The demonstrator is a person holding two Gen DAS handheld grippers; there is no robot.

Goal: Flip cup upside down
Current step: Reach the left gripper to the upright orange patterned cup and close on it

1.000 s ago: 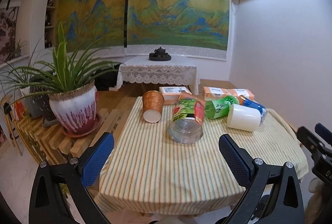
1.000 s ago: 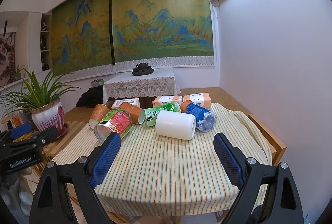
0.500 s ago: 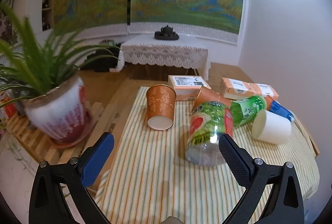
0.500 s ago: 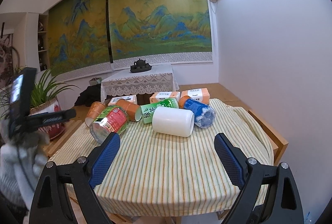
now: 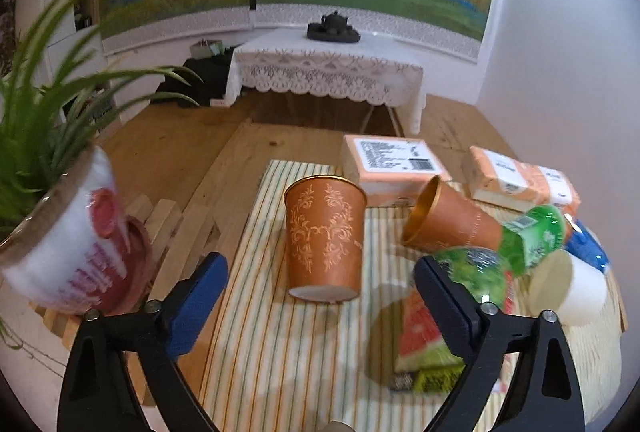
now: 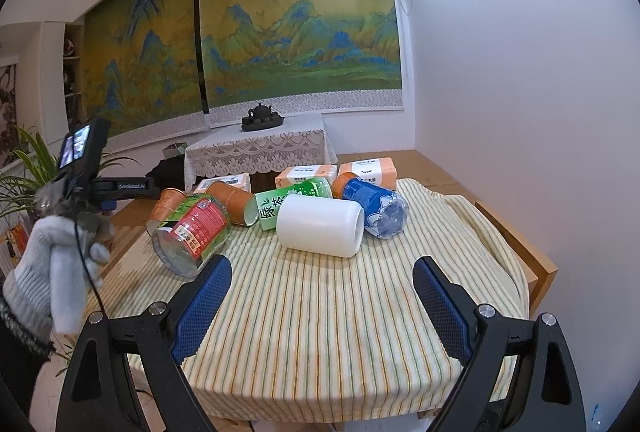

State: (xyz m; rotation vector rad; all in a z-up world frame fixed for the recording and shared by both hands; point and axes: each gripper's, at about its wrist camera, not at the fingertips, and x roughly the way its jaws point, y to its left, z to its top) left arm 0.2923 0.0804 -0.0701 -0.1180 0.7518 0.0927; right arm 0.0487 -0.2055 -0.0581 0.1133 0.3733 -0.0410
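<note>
Striped cloth covers the counter [image 5: 280, 352], with a mountain mural on the wall behind. At far left a potted plant [image 5: 68, 256] stands on wooden slats beside the counter. The left tongs [image 5: 320, 296] are spread wide and hold nothing, framing the orange cup [image 5: 326, 236]. The cup lies tipped near the counter's left edge, pale base toward the camera and gold rim away; whether it is empty cannot be told. It appears to be paper: judged light, thin-walled, easily crushed. A gentle grip across the mid-wall is advised.

To its right a second orange cup [image 5: 448, 222] lies on its side, mouth open, apparently empty. Further right lie a green bottle [image 5: 532, 236] and a white cup [image 5: 568, 290], both toppled. The right tongs [image 6: 320, 304] are likewise wide and empty, well short of the clutter.
</note>
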